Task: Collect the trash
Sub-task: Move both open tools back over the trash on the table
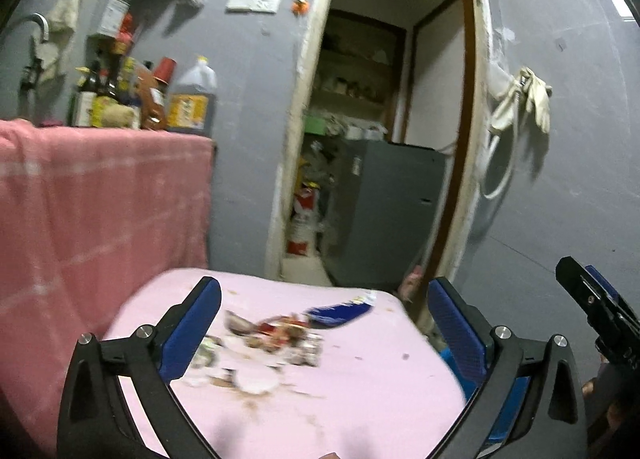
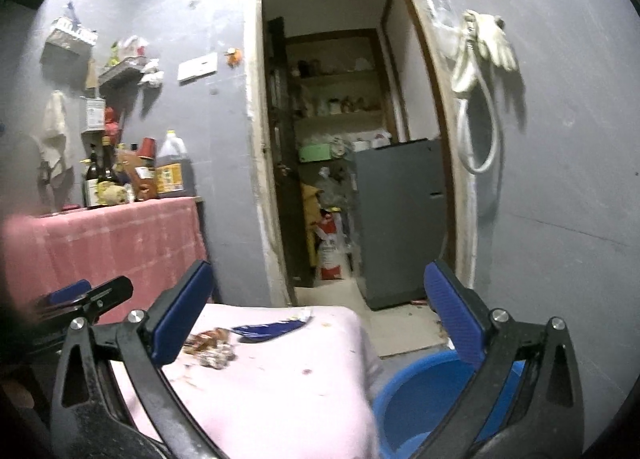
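A heap of crumpled wrappers and scraps lies on a pink-covered table, with a blue wrapper just behind it. My left gripper hovers above the near side of the heap, jaws wide, nothing between them. In the right wrist view the same heap and blue wrapper sit left of centre. My right gripper is open and empty, above the table's right edge. A blue bin stands on the floor under its right finger. Each gripper shows at the edge of the other's view.
A counter draped in pink cloth on the left carries several bottles. Straight ahead an open doorway leads to a grey cabinet and shelves. Gloves and a hose hang on the grey wall at right.
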A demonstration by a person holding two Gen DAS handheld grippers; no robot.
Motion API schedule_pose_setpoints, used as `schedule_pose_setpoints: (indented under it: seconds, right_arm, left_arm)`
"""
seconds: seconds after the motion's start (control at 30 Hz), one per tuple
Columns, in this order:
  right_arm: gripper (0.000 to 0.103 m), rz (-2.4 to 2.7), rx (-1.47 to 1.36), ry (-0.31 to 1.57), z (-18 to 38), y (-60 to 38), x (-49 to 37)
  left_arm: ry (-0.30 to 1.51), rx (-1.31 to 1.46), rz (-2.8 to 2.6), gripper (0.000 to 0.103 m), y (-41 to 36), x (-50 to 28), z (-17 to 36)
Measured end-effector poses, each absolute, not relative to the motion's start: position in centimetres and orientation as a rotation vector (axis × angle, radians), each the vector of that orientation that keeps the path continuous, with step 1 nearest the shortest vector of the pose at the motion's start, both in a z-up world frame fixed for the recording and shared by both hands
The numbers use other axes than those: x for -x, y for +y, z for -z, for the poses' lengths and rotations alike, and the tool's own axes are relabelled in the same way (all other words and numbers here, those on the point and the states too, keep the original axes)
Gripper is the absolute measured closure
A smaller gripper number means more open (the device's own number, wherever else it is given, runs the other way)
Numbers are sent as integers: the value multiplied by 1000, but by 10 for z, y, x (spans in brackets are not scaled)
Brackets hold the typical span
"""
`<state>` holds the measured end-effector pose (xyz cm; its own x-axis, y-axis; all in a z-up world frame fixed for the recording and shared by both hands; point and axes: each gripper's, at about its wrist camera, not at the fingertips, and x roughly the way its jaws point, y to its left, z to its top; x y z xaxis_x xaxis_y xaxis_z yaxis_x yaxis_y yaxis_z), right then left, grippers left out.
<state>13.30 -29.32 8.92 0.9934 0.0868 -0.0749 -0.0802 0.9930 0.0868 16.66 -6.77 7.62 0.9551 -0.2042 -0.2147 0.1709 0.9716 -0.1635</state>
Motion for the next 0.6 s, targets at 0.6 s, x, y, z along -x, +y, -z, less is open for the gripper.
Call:
schedule_pose_setpoints:
  seconds: [0.6]
  right_arm:
    - [0, -213, 19, 93, -70, -189, -148]
  left_arm:
    - [169, 75, -2, 2, 33, -139, -43]
